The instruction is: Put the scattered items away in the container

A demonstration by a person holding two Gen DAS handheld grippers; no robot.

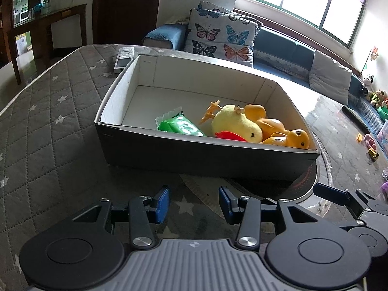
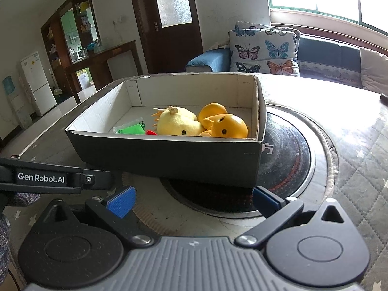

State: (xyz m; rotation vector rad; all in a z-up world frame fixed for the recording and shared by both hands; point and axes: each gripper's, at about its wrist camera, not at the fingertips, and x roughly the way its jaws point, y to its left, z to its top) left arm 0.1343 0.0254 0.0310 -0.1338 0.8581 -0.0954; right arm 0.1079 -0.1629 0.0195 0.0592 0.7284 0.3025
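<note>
Sitting on the quilted tabletop (image 1: 48,111), the cardboard box (image 1: 201,157) is holding a yellow plush chick (image 1: 236,123), an orange rubber duck (image 1: 291,138), a green packet (image 1: 179,126) and a small red item (image 1: 230,135). Just short of the box, the left claw (image 1: 194,203) and right claw (image 2: 194,202) are both hanging released, gripping nothing.
</note>
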